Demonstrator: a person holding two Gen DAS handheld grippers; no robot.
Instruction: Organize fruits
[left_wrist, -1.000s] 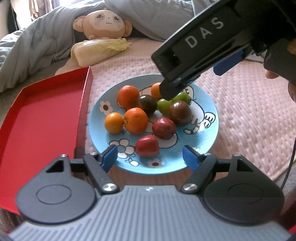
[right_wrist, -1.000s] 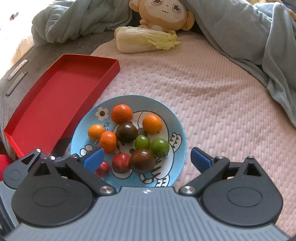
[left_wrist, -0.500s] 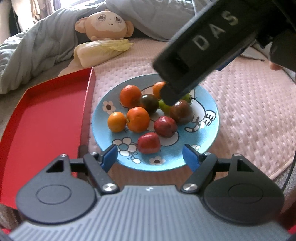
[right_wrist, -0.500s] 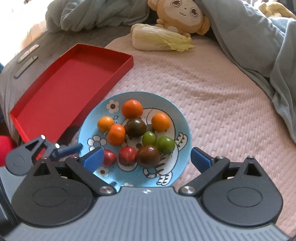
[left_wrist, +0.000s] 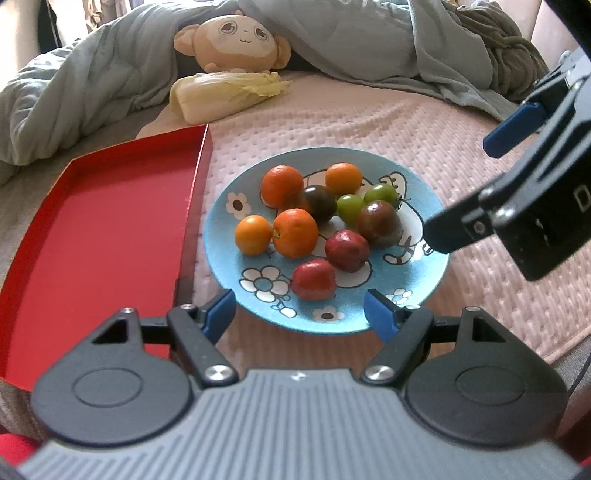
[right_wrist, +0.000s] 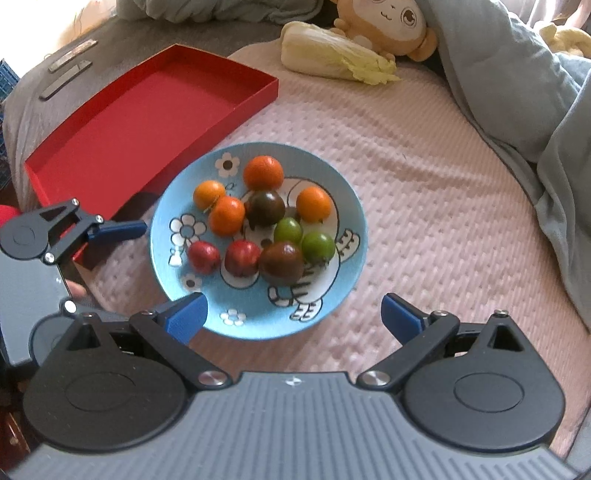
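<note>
A blue cartoon plate (left_wrist: 218, 236) sits on the pink mat. It holds several orange citrus fruits, two dark tomatoes (left_wrist: 378, 221), two green tomatoes (left_wrist: 350, 207) and two red fruits (left_wrist: 314, 278). My left gripper (left_wrist: 299, 312) hovers open at the plate's near rim with nothing between its fingers. In the right wrist view the same plate (right_wrist: 162, 236) lies just ahead of my right gripper (right_wrist: 295, 314), also open and empty. Its black body (left_wrist: 517, 206) hangs over the plate's right edge in the left wrist view. The empty red tray (left_wrist: 92, 240) lies to the left of the plate.
A napa cabbage (left_wrist: 229, 92) and a plush monkey (left_wrist: 232, 44) lie behind the plate. A grey-blue blanket (left_wrist: 369, 40) is bunched along the back and right. The tray's wall (right_wrist: 236, 122) runs close to the plate. Two flat metal bars (right_wrist: 70, 55) lie beyond the tray.
The right gripper has drawn back from over the fruits to the plate's right side and rolled. The left gripper has kept its place; one of its fingers now shows in the right wrist view.
</note>
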